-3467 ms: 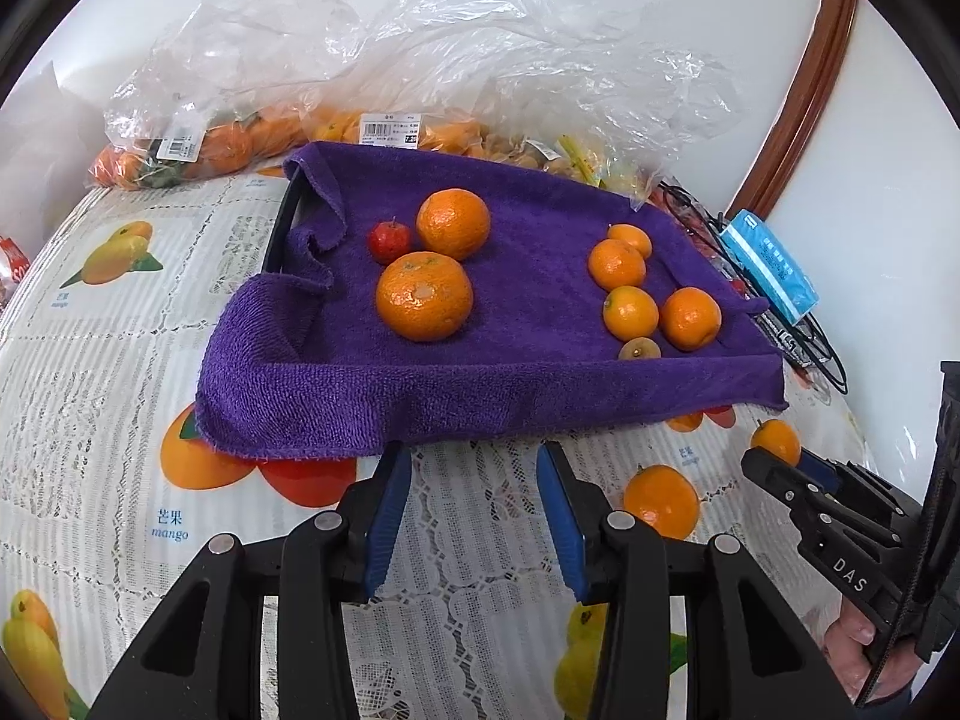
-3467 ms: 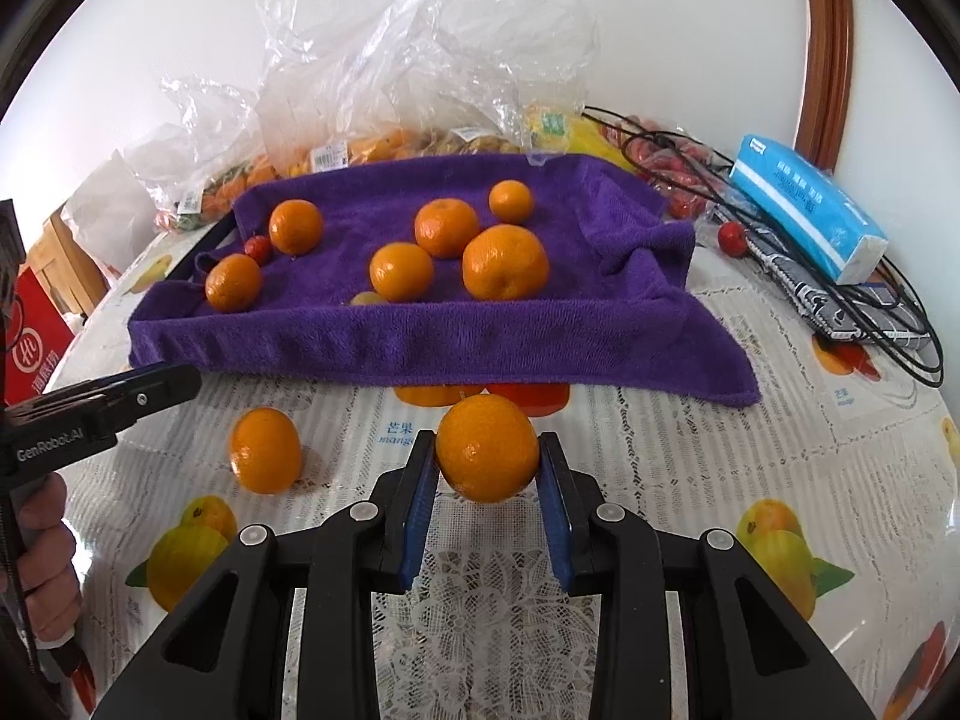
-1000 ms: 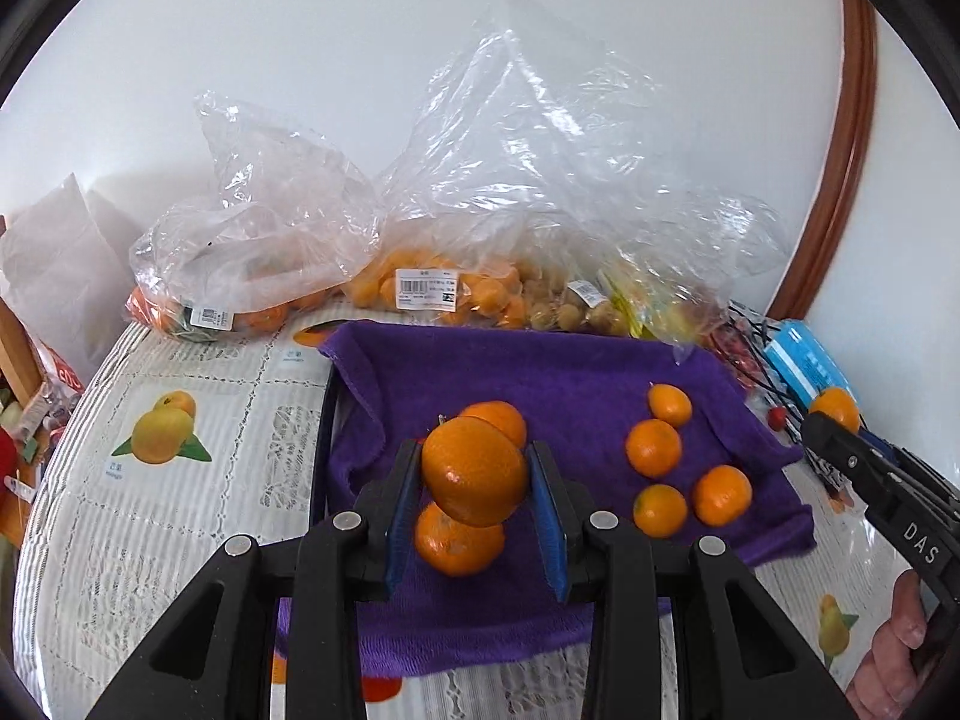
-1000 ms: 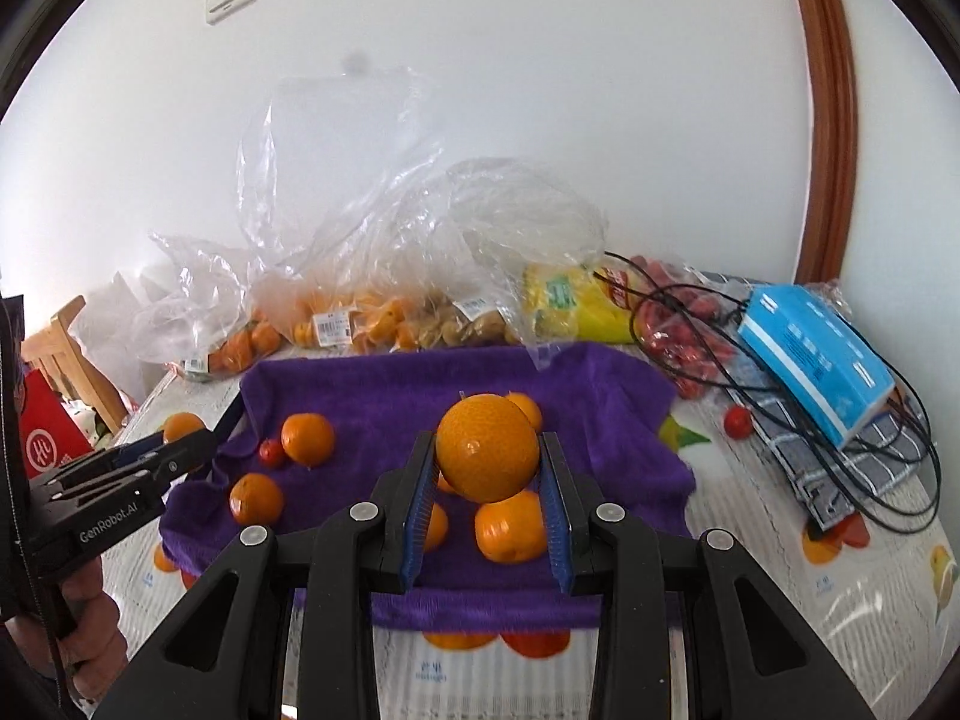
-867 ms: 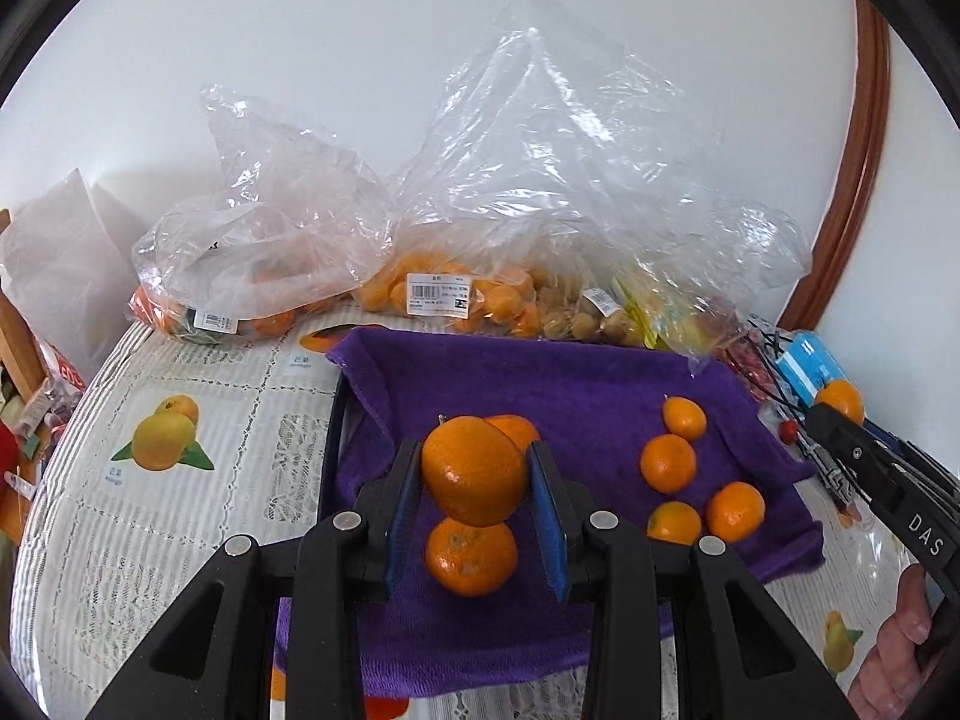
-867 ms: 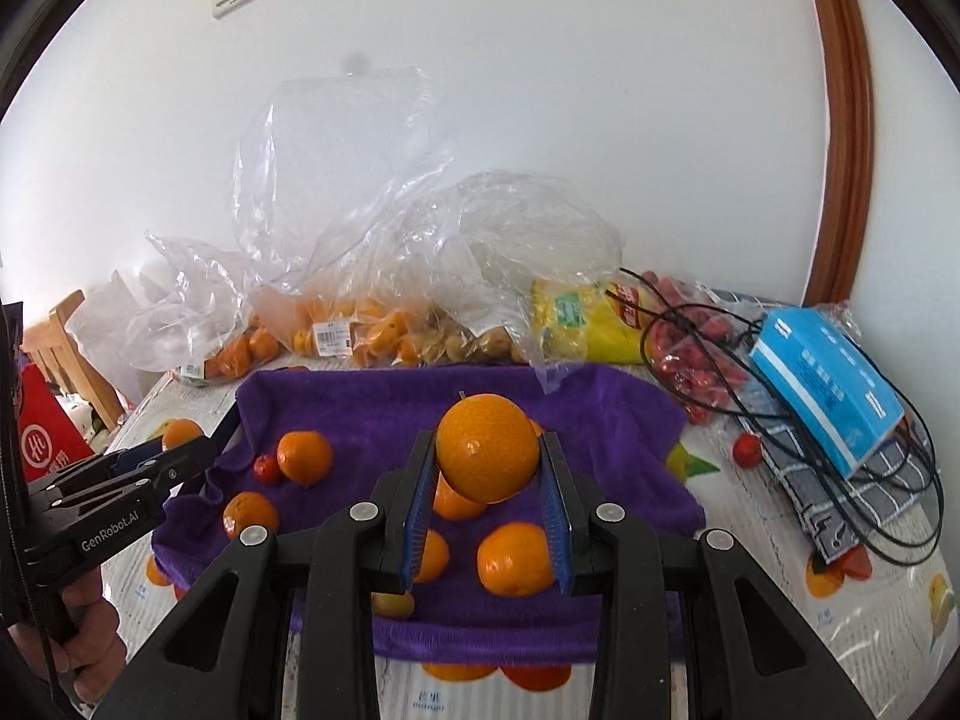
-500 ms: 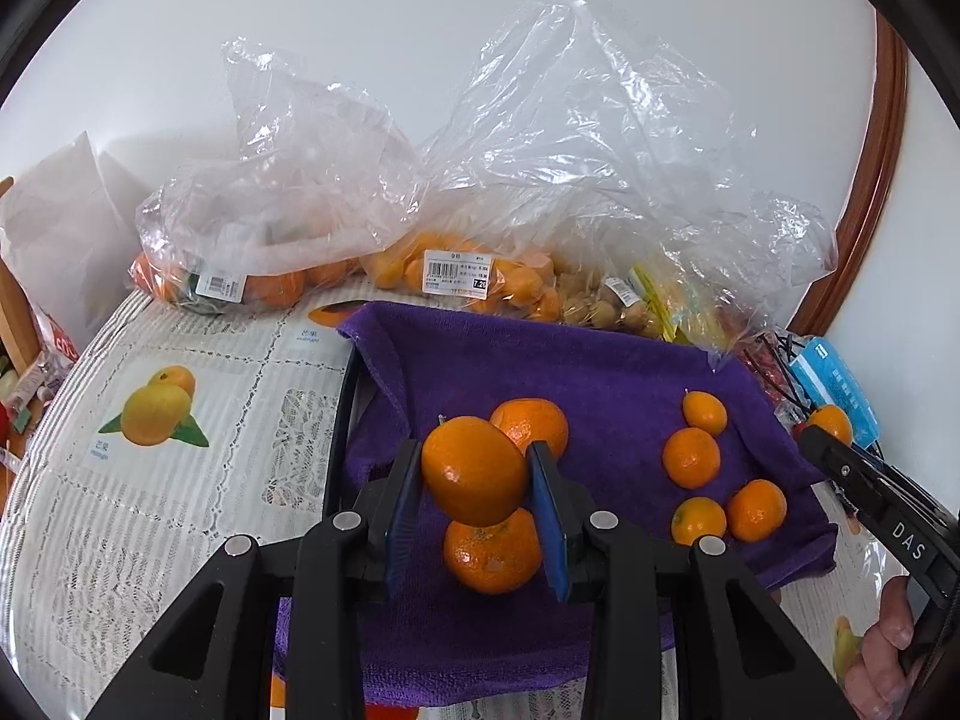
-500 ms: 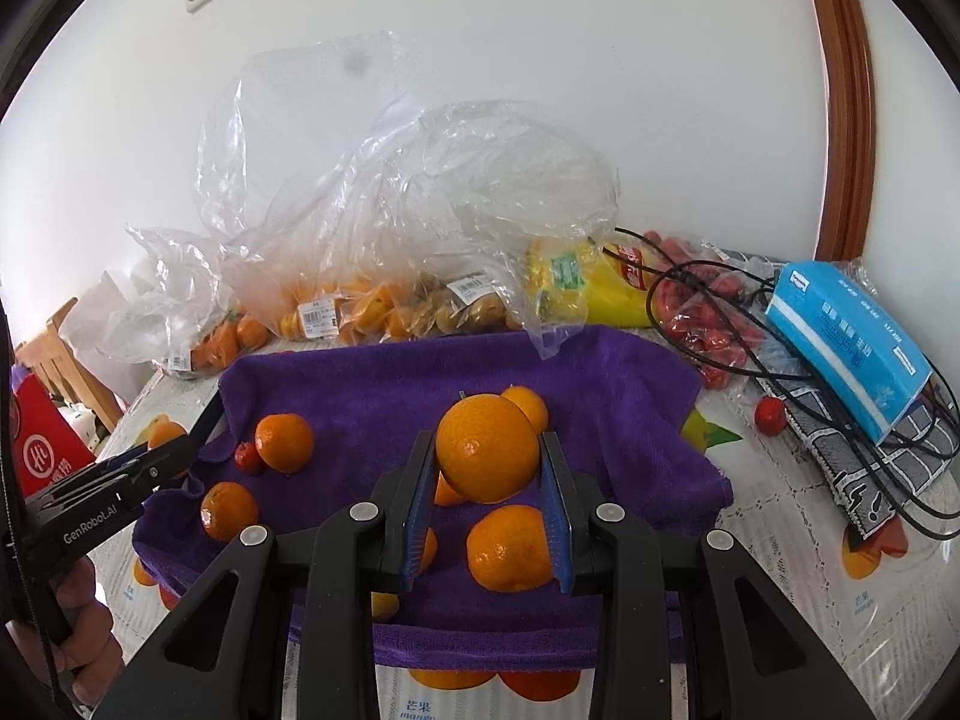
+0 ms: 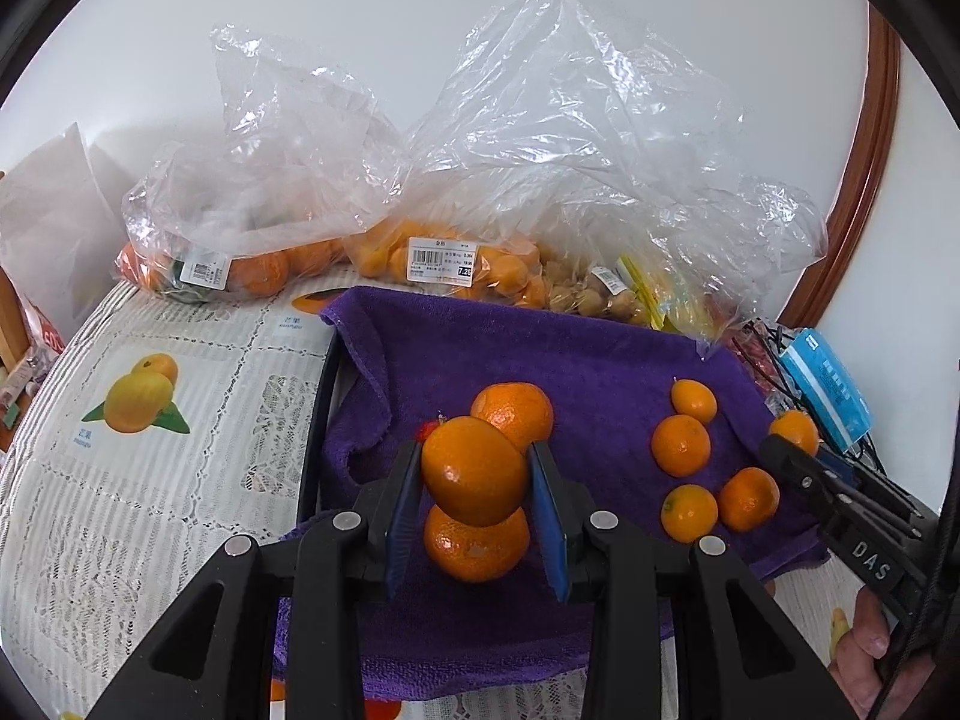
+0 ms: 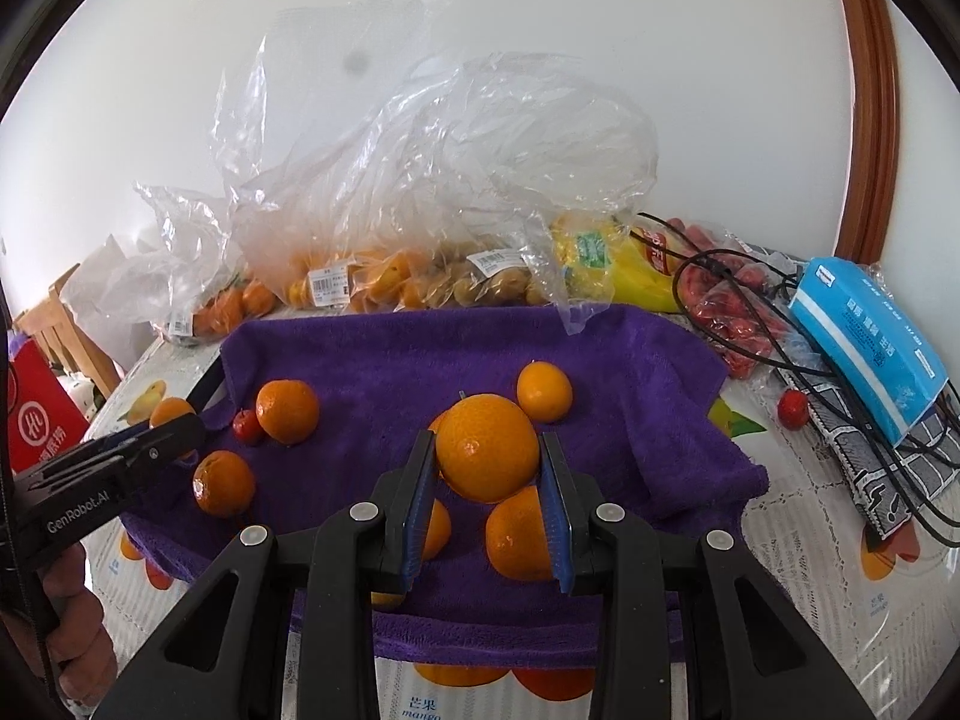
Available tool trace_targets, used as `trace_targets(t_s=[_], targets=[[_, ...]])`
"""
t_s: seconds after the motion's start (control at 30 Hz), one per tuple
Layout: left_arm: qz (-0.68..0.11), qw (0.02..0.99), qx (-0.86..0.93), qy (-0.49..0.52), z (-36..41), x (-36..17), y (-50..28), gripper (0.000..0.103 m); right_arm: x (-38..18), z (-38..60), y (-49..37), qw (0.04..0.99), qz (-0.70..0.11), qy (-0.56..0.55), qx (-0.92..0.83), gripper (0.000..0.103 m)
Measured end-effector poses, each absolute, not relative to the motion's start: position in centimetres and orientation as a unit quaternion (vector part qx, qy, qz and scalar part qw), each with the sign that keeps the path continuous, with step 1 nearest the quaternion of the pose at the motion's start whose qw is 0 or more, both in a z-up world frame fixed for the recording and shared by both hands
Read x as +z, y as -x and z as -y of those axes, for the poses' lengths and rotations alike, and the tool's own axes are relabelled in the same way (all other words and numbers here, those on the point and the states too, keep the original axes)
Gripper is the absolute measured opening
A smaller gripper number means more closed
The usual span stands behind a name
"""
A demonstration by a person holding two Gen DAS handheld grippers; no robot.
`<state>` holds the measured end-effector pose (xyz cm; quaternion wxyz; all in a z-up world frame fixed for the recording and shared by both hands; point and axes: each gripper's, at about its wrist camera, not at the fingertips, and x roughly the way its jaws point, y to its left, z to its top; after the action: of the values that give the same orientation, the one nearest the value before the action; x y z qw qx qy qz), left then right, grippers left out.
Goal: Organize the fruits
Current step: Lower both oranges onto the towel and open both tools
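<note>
While both of your hands hover over the purple towel (image 9: 600, 372), each gripper is clenched on a piece of fruit. Your left gripper (image 9: 474, 501) grasps a large orange (image 9: 474, 471) between its blue pads, held in the air above the towel's left half. Directly under it another large orange (image 9: 477, 546) lies on the towel, and a third (image 9: 516, 411) sits just behind, with a small red fruit (image 9: 427, 429) peeking out beside it.

Your right gripper (image 10: 487, 501) likewise grasps an orange (image 10: 487, 447), raised over the towel's right half. Below and around it lie smaller oranges: one (image 10: 519, 534) partly hidden by the right finger, one (image 10: 544, 391) farther back toward the wall. In the left wrist view that group shows as four small oranges (image 9: 681, 445) near the towel's right edge.

The towel is spread over the middle of the counter (image 9: 180, 420), whose cloth is white lace printed with fruit pictures. Along the counter's far edge, against the wall, stand clear plastic bags (image 9: 540, 150) holding more oranges and other fruit, some with price labels. At the counter's right edge you have a blue tissue pack (image 10: 870, 336), black cables (image 10: 750, 300) and a loose red fruit (image 10: 793, 408). The towel's left edge is bunched up beside a black rim underneath it.
</note>
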<state>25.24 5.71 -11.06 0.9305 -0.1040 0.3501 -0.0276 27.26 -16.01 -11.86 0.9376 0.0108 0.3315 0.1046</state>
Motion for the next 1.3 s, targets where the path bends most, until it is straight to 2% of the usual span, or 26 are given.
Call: trace_targets(t_s=[1.1,1.17,1.23,1.3], targets=[[-0.354,0.922,-0.056,0.144,-5.4,-12.6,-25.6,0.033,-12.8,14.9,-27.5,0.931,-0.347,0.018,0.11,0.033],[-0.348,0.924,-0.062,0.147,-5.4,-12.5,-25.5,0.035,-12.7,15.1,-27.4,0.931,-0.347,0.012,0.111,0.034],[-0.341,0.927,-0.065,0.143,-5.3,-12.1,-25.3,0.048,-12.4,15.1,-27.2,0.933,-0.343,0.009,0.112,0.037],[-0.33,0.932,-0.064,0.137,-5.2,-11.6,-25.0,0.056,-12.1,15.1,-26.9,0.936,-0.335,0.011,0.111,0.043]])
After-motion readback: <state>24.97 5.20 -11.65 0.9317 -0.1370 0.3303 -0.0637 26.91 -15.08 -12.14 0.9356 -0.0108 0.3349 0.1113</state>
